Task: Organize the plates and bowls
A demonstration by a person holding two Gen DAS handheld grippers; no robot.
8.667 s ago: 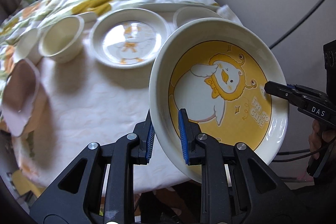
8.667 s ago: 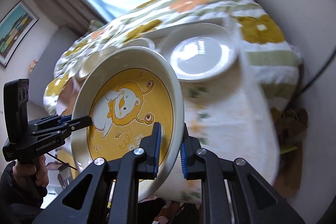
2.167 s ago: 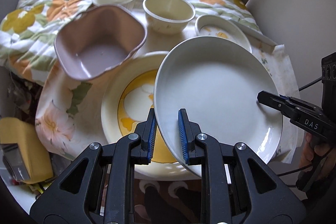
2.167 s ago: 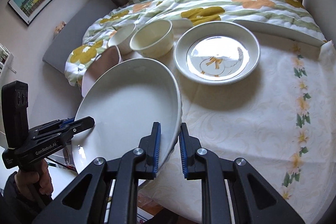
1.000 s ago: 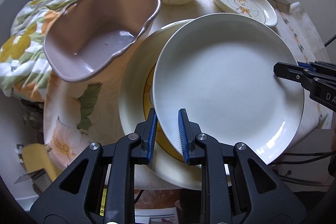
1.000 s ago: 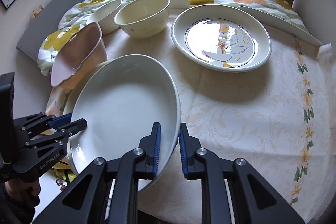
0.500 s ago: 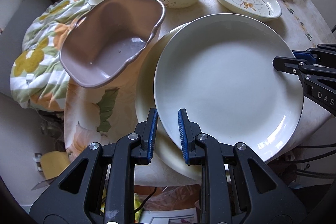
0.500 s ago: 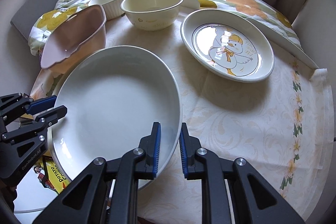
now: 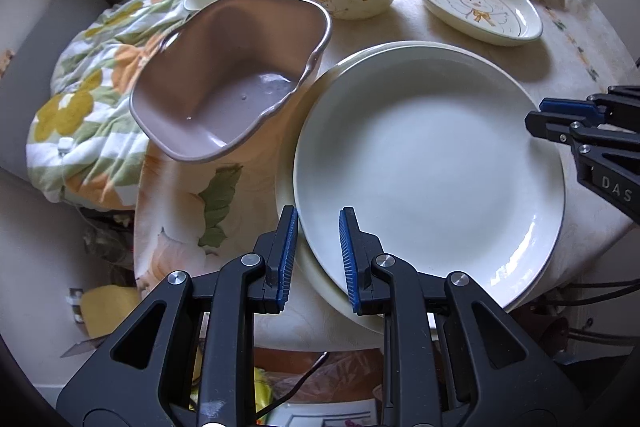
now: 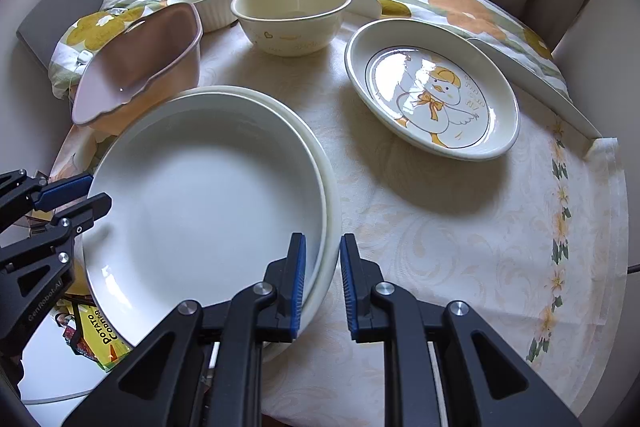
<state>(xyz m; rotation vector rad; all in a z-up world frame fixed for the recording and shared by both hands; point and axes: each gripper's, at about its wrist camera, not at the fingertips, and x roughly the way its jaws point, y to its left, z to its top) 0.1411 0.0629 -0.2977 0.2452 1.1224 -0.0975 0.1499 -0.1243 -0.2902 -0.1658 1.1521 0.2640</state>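
My left gripper (image 9: 316,259) and right gripper (image 10: 323,281) stand parted, apparently released, straddling the white plate (image 9: 428,163) nested on the larger plate (image 10: 330,203). Withdrawing crookedly could drag the stack off the table edge.

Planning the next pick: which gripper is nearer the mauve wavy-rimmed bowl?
Left. The left gripper is at the plain white plate's edge on the side of the mauve wavy-rimmed bowl; the right gripper is at the plate's opposite edge.
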